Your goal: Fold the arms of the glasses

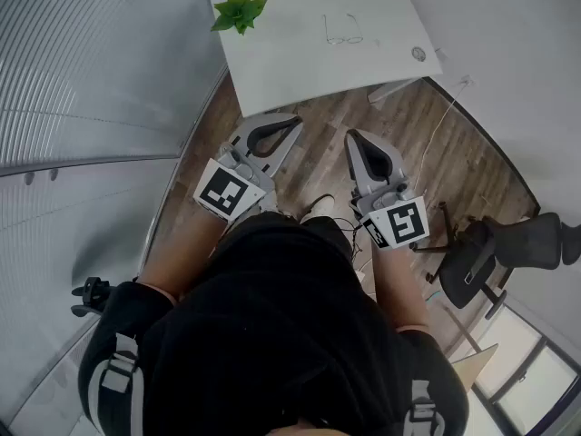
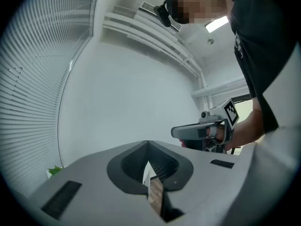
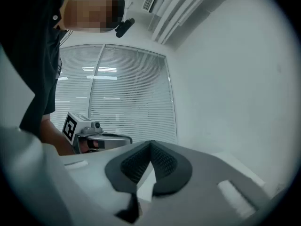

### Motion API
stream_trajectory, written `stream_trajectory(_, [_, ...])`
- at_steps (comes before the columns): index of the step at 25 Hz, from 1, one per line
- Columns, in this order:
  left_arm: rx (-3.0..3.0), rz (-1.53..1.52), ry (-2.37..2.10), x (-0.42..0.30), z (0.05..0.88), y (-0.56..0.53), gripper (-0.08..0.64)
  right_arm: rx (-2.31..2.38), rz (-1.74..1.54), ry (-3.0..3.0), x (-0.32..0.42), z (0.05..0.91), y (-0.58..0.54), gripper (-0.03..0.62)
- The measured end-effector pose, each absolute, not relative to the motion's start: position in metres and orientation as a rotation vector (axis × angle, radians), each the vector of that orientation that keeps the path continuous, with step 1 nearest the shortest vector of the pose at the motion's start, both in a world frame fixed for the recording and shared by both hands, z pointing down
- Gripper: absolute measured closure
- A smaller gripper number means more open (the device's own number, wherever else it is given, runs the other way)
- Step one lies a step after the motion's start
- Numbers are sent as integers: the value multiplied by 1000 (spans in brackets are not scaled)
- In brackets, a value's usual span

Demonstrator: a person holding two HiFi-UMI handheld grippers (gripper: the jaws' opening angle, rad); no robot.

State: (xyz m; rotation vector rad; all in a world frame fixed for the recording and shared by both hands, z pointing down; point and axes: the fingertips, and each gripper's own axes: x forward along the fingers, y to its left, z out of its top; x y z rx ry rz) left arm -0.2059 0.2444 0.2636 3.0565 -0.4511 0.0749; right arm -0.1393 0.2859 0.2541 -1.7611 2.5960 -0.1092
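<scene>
Well ahead of both tools, glasses (image 1: 343, 33) lie on white table (image 1: 290, 66), untouched; left gripper (image 1: 292, 123) and right gripper (image 1: 353, 137) clenched empty, held level at waist, likely pre-approach.

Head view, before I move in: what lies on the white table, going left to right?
plant → glasses → small round disc
</scene>
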Motion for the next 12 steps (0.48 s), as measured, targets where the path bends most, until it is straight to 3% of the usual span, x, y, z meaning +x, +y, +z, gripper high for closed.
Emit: stream_trajectory(12, [3025, 67, -550, -220, 261, 275, 551, -1716, -91, 2625, -139, 247, 318, 583])
